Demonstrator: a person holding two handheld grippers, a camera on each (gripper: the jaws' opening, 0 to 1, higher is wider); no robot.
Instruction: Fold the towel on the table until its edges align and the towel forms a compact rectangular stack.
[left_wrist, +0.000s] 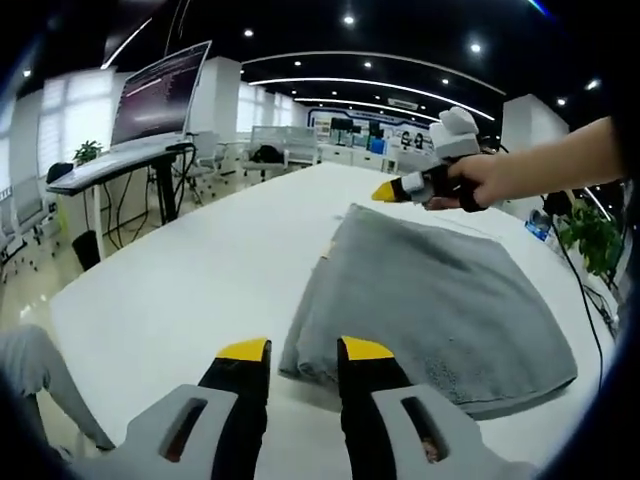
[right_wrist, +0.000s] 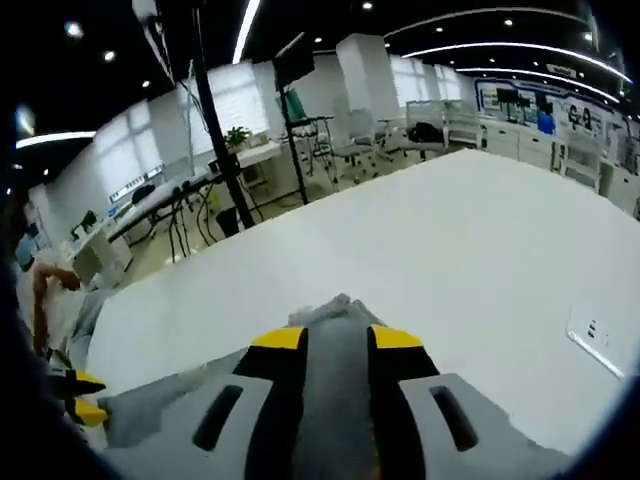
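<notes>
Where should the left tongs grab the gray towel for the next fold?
At the near left corner of the gray towel, right ahead of the open left tongs. Come in low along the white table from the near side: that layered edge lies flat, so one tip must slide beneath.

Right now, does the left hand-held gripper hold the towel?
No, the left hand-held gripper is open, just short of the towel edge.
</notes>
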